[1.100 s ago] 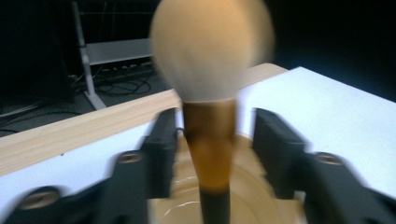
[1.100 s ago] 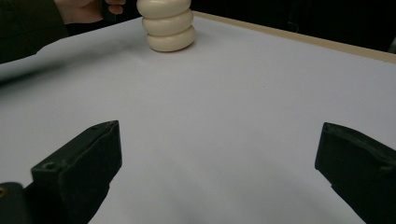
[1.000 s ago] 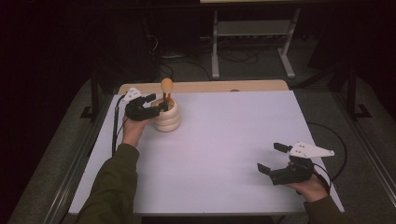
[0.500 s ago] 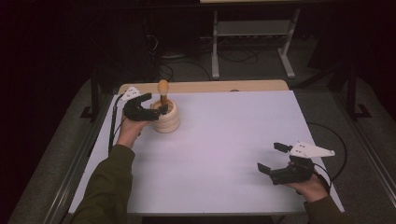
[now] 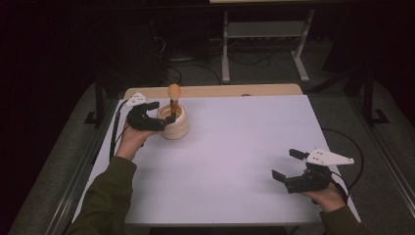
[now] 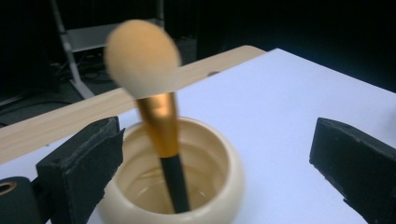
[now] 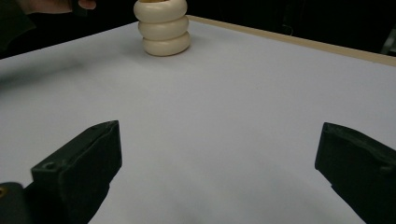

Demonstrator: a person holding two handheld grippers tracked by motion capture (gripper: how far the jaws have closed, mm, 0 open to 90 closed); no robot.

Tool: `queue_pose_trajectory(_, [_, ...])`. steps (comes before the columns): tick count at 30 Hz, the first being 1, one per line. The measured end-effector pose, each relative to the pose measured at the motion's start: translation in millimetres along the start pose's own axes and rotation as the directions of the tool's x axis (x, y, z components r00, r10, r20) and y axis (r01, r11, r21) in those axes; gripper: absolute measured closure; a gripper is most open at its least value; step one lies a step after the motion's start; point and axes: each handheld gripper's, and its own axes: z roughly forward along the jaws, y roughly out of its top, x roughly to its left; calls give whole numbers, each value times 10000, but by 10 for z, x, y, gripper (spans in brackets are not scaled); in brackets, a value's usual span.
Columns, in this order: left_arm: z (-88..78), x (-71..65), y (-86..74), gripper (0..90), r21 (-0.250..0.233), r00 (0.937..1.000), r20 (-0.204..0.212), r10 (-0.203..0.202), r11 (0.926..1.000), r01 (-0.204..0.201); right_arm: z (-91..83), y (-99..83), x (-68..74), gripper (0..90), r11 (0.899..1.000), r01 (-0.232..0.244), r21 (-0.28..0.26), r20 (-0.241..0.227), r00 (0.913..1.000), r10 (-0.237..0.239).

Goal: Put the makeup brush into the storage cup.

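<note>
While the brush (image 6: pixel 159 135) stood in the cup (image 5: pixel 174 123) near the desk's (image 5: pixel 235 147) far-left corner, both grippers' fingers stood apart, empty: left gripper (image 5: pixel 159 115), right gripper (image 5: pixel 286 166).

A glossy, smooth ceramic-looking holder (image 6: pixel 187 186) is seen. The makeup brush (image 6: pixel 156 116) is fitted with a brushed gold metal ferrule. The table (image 5: pixel 254 147) is covered matt white.

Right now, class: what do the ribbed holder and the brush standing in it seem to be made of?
Holder: probably glazed ceramic or glossy plastic; cream, smooth, with a soft sheen on its rim. Brush: the peach head looks like soft bristles, the gold collar looks like brushed metal, and the black handle looks like plastic or painted wood.
</note>
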Motion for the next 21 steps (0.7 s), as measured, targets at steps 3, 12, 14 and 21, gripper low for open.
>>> queue_pose_trajectory(3, [-21, -43, 11, 25, 15, 9999, 122, 94, 10000, -94, 3, -1, 3, 0, 10000, 3, 7, 5, 10000, -3])
queue_pose_trajectory(12, [-157, -229, 27, 25, 105, 9982, 505, 326, 9994, -332, -17, 17, 26, 0, 10000, 65, -44, 53, 10000, -64])
queue_pose_trajectory(14, [-187, -265, 24, 25, 186, 9976, 555, 406, 9990, -417, -22, 24, 27, 0, 9999, 143, -68, 54, 9999, -143])
queue_pose_trajectory(21, [-269, -413, 1, 25, 248, 9943, 881, 599, 9977, -623, -5, 30, 37, 0, 9999, 92, -45, 45, 9999, -92])
